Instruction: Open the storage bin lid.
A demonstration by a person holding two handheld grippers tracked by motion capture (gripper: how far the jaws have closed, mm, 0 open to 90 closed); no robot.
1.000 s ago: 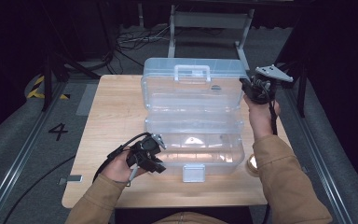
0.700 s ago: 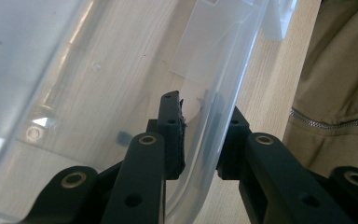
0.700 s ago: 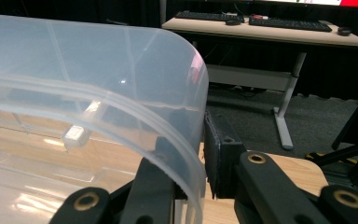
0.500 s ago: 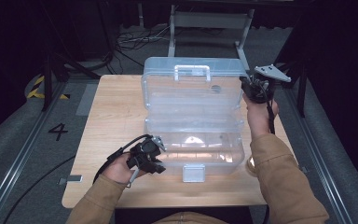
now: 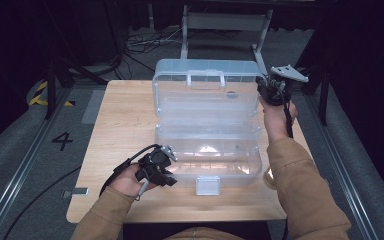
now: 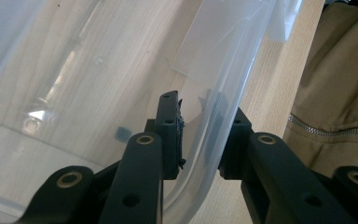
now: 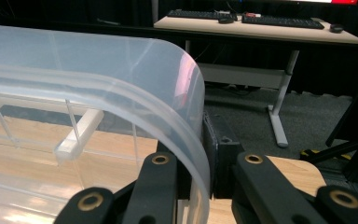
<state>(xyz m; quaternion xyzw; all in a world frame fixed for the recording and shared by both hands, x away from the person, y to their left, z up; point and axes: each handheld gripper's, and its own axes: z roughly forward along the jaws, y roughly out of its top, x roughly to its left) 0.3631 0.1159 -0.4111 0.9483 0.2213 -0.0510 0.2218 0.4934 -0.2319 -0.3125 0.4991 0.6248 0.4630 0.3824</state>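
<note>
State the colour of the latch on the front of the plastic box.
Pale frosted grey latch, seen best in the high view.

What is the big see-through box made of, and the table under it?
The box looks like clear, glossy plastic: the table's grain shows through its walls, and light glints off it. The table looks like pale wood or a wood-look top, matte, with visible grain.

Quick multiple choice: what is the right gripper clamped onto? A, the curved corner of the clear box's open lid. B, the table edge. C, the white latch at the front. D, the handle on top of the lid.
A: the right gripper pinches the curved corner of the lid, with the plastic wall between its jaws.
</note>
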